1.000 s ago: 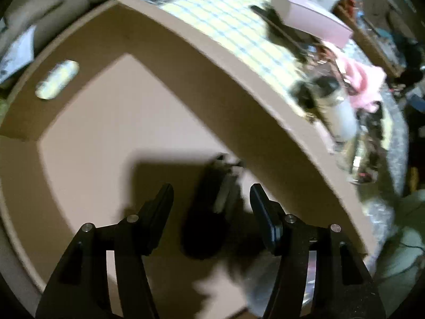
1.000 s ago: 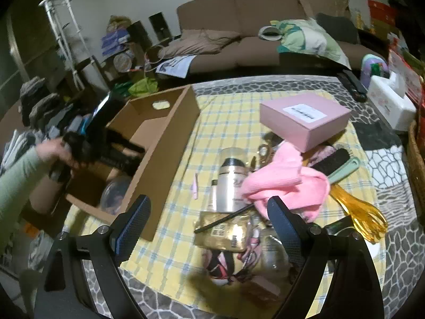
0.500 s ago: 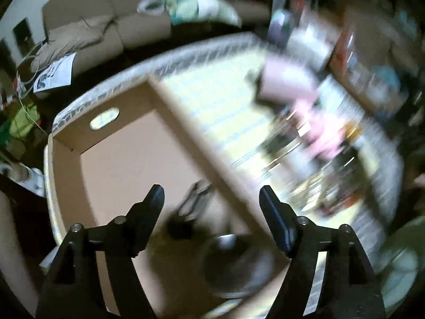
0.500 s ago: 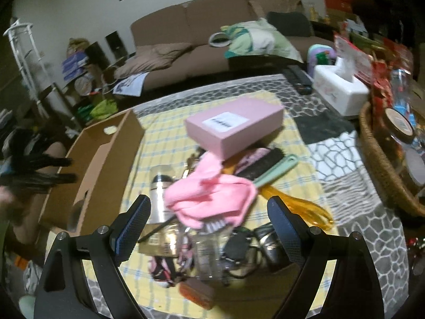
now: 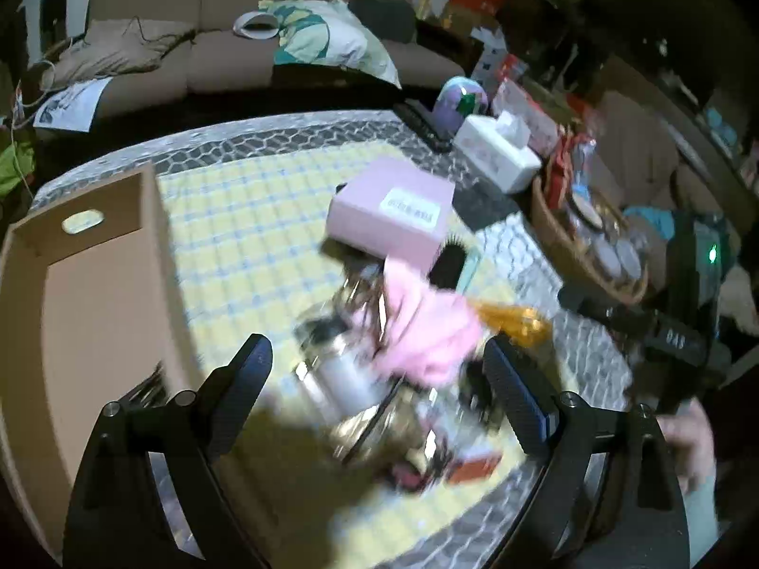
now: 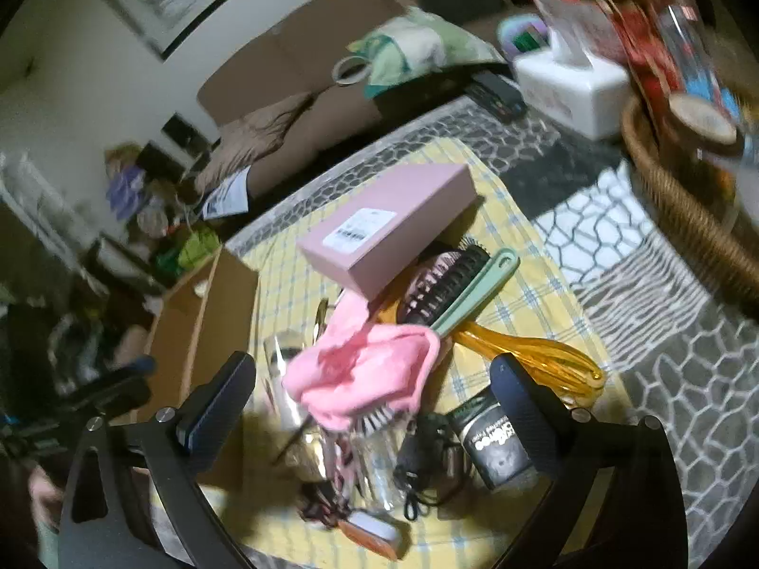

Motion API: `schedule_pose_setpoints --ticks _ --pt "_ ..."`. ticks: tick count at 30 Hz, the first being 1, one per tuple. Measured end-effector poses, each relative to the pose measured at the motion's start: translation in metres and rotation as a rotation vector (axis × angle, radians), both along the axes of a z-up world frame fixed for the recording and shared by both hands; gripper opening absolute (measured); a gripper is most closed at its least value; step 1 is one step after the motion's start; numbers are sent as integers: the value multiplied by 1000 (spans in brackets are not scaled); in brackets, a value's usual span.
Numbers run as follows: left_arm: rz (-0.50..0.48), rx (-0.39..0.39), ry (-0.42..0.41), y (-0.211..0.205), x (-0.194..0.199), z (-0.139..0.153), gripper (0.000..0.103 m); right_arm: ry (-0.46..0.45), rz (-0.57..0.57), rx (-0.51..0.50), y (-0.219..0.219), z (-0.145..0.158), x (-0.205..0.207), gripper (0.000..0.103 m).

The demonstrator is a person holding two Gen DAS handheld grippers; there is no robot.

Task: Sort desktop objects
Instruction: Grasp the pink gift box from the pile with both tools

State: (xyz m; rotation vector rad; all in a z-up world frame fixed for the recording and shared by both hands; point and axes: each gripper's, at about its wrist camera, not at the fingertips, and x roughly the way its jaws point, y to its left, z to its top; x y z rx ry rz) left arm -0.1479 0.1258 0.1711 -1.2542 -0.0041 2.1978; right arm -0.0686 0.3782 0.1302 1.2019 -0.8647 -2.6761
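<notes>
A pile of items lies on the yellow checked cloth (image 6: 512, 218): a pink cloth (image 6: 365, 370), a pink box (image 6: 389, 227), a black and pink hairbrush (image 6: 441, 284), a green comb (image 6: 479, 294), an amber comb (image 6: 531, 351), a black can (image 6: 493, 441) and a clear bottle (image 5: 337, 370). My right gripper (image 6: 374, 408) is open and empty above the pile. My left gripper (image 5: 379, 374) is open and empty, over the pile's left side. A brown cardboard box (image 5: 95, 308) stands to the left; it also shows in the right wrist view (image 6: 199, 313).
A white tissue box (image 6: 574, 85) and a wicker basket (image 6: 678, 208) full of items stand at the right. A black remote (image 6: 498, 90) lies at the far table edge. A brown sofa (image 5: 199, 38) is behind the table.
My left gripper has come up out of the cardboard box and swung right over the pile, leaving a dark item in the box. My right gripper has moved closer to the pile.
</notes>
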Motion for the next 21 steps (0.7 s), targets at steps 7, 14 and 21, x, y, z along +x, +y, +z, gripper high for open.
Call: schedule_pose_setpoints --ticks 7,14,21 --pt "111 60 -98 42 -83 -37 90 -62 -76 -209 39 -32 -57 101" --pt "199 87 -203 62 -160 -93 90 -78 -65 -296 46 -67 -108 101" --pt "129 199 -283 70 -176 -125 66 -60 -33 -337 38 -81 -132 93"
